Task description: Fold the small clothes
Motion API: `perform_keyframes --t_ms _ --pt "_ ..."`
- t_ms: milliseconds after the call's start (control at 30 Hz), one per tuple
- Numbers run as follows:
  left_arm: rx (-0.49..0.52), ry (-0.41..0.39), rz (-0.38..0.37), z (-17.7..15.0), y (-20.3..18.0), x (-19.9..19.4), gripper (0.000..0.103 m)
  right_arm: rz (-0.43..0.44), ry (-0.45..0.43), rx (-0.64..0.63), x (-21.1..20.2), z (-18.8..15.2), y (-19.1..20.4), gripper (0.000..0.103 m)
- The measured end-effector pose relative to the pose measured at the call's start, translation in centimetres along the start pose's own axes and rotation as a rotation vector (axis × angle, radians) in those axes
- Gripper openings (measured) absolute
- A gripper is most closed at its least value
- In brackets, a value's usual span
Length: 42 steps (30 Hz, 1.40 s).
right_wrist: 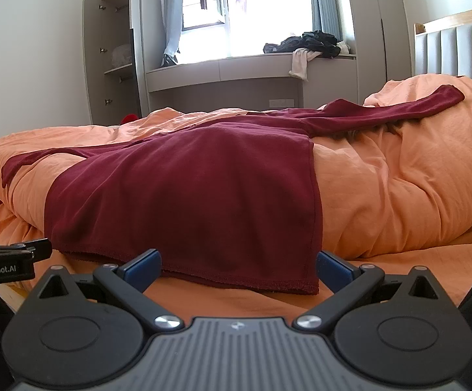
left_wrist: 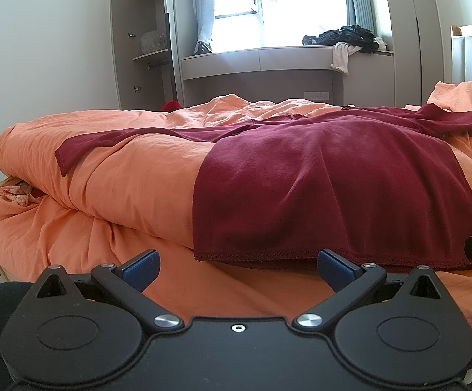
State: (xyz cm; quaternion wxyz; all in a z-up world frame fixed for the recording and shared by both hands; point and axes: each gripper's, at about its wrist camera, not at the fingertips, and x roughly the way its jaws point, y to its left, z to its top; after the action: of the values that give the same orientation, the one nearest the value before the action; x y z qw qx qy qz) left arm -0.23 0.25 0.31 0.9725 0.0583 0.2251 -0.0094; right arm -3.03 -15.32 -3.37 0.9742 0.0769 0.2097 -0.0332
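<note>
Right now a dark red long-sleeved top [left_wrist: 317, 176] lies spread out flat on a bed covered with a rumpled orange duvet [left_wrist: 131, 176], its body draped over the rolled bulk of the bedding and its hem [left_wrist: 333, 259] falling onto the flatter orange sheet at the near edge. One sleeve [left_wrist: 105, 141] stretches out to the left across the duvet; the other sleeve [right_wrist: 399, 110] runs to the right and climbs up over a mound of orange bedding near the padded headboard [right_wrist: 454, 49]. The left gripper [left_wrist: 238, 267] hovers low just in front of the hem, jaws wide apart and holding nothing, with the blue pads [left_wrist: 141, 268] on either side of the hem's middle stretch. The right gripper [right_wrist: 238, 268] sits likewise low at the hem, jaws spread wide and empty, its right pad just beside the garment's right lower corner [right_wrist: 311, 288]. Both grippers are near each other, side by side. Beyond the bed, a pile of dark clothes [left_wrist: 350, 37] rests on the window ledge, and an open wardrobe [left_wrist: 141, 39] stands to the left.
</note>
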Motion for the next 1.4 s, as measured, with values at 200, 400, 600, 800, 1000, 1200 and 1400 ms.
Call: perform_keyframes --t_ms 200,400,600,800,1000,1200,1400 --pt "-0.001 0.001 -0.001 0.0 0.0 0.0 0.103 -0.001 0.001 0.001 0.1 0.0 0.0 0.103" --pt "0.001 -0.001 -0.011 0.6 -0.5 0.5 0.103 0.006 0.003 0.007 0.3 0.2 -0.2 0.103" --pt "-0.011 -0.06 -0.049 3.7 -1.3 1.9 0.103 0.04 -0.062 0.05 0.9 3.1 -2.2 0.103" --pt "-0.028 -0.079 -0.123 9.4 -2.9 6.2 0.103 -0.047 -0.11 -0.004 3.5 8.6 -5.6 0.103" --pt "0.036 -0.152 -0.144 14.0 -5.7 11.2 0.103 -0.132 -0.056 0.014 7.3 14.1 -9.1 0.103" --pt "0.044 -0.147 -0.191 16.2 -7.8 16.6 0.103 -0.274 -0.062 -0.011 10.9 16.9 -12.2 0.103" --pt "0.028 -0.146 -0.225 16.8 -9.3 19.4 0.103 -0.349 -0.058 -0.001 13.7 18.0 -15.6 0.103"
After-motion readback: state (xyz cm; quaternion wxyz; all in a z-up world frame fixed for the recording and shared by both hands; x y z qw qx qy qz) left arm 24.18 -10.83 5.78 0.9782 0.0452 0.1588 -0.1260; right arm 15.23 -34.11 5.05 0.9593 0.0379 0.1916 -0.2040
